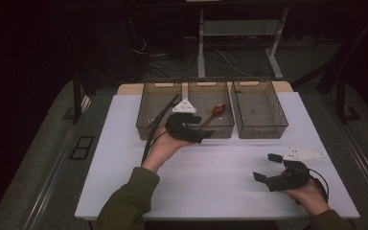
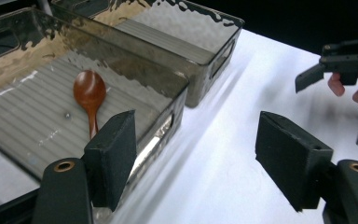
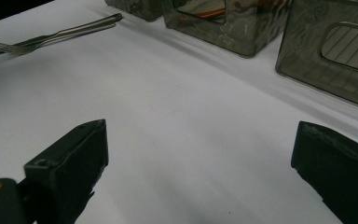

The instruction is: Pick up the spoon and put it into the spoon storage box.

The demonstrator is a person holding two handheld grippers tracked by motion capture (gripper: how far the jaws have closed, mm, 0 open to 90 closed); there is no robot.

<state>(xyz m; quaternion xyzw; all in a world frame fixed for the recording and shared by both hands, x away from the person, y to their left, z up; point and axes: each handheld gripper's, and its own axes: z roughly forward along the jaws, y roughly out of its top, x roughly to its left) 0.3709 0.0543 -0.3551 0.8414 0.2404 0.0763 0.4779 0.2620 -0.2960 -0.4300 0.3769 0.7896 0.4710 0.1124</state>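
1. Wooden spoon [image 2: 89,95] is the thing here. It lies flat on the ridged floor of the middle bin [image 1: 225,130], bowl toward the far side, handle pointing back at the near wall.
2. Handling guess: looks light and stiff, with a glossy lacquered finish, so probably a bit slick. Not fragile, I'd say. Best spot to grab would be the thin handle near its middle; the rounded bowl would likely squirt out of flat pads.
3. Left gripper [image 1: 202,128] hovers at the near wall of that bin. Its fingers [image 2: 114,156] are spread apart with nothing between them, so the spoon is let go.
4. Right gripper [image 1: 267,167] sits low over the near right part of the desk [image 1: 220,182], well away from the bins. Its fingers [image 3: 72,163] are also released, just bare desk between them.
5. Containers: three smoky see-through bins in a row at the far edge. Left bin [image 1: 146,125] has a dark cable across it and I can't tell what's inside. Right bin [image 1: 261,130] looks empty.
6. Two forks [image 3: 51,35] lie side by side on the desk, outside any bin.
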